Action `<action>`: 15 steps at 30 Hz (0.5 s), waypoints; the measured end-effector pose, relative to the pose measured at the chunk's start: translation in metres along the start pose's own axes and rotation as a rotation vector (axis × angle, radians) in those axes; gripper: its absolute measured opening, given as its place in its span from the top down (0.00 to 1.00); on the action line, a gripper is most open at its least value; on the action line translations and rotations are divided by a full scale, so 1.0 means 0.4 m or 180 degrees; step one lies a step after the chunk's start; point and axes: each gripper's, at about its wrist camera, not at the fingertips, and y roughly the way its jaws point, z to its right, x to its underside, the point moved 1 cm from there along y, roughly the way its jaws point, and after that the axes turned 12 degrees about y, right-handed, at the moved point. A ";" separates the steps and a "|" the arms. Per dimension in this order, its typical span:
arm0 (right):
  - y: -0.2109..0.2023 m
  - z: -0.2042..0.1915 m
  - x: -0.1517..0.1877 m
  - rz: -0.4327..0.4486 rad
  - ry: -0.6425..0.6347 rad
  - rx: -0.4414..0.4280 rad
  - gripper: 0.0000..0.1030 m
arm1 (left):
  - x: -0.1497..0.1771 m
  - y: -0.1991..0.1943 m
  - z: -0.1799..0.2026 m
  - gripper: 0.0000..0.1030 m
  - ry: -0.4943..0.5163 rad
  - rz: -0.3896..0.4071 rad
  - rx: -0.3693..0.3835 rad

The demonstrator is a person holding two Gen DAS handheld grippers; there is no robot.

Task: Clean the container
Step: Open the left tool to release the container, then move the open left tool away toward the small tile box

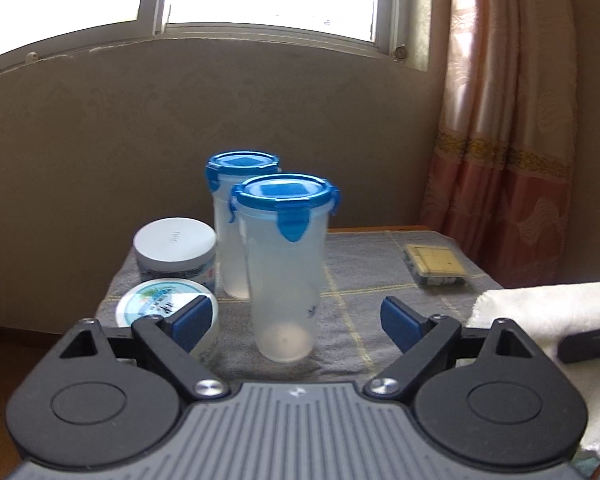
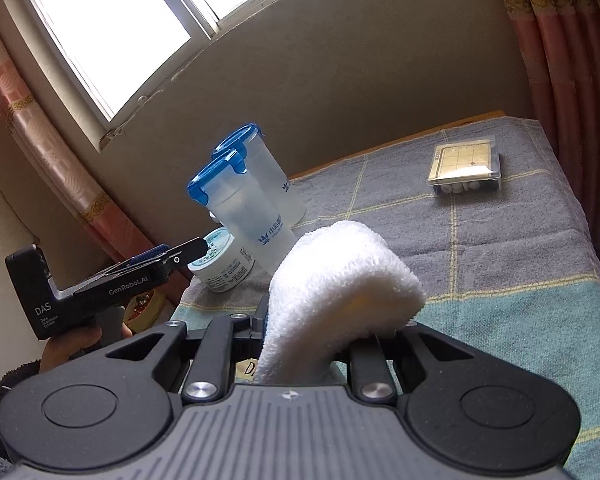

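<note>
left gripper [image 1: 296, 322]: jaws spread wide, nothing pinched; blue pads [image 1: 192, 322] are seen either side of the near container, clear of its wall
right gripper [image 2: 332, 320]: jaws clenched on the white towel; fingertips are hidden under the fabric
near container [image 1: 286, 268]: tall, translucent, blue clip lid latched; stands upright on the grey cloth, free of any grip, framed between the left gripper's pads but further out
far container [image 1: 230, 216]: same type, lid latched, upright, directly behind the near container and partly overlapped by it; contact between the two cannot be told
white-lid jar [image 1: 175, 250]: just left of the far container, behind the printed-lid tub
printed-lid tub [image 1: 160, 306]: low, round, left of the near container's base; partly covered by the left pad in the left wrist view
white towel [image 2: 340, 288]: folded into a bulging wad, held up off the cloth, right of the near container; its edge is visible at the right rim of the left wrist view
grey cloth [image 1: 364, 276]: checked with pale lines, spread under all items
clear box [image 1: 436, 266]: flat, gridded card on top, white pieces inside; lies well right of the near container, apart from everything
hand [image 2: 72, 346]: wrapped around the left gripper's handle, dark sleeve at the wrist
backdrop: window and pink curtain [image 1: 508, 120] behind the containers
</note>
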 end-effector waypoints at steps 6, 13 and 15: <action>-0.053 0.001 0.025 0.0074 -0.0003 0.0153 0.78 | -0.009 -0.006 0.080 0.11 0.0062 0.0042 0.0527; -0.091 0.035 0.032 0.0170 0.0081 0.0282 0.78 | -0.048 0.054 0.158 0.11 0.0099 0.0040 0.0896; -0.094 0.046 0.034 0.0177 0.0107 0.0300 0.78 | -0.065 0.078 0.174 0.11 0.0008 0.0044 0.0961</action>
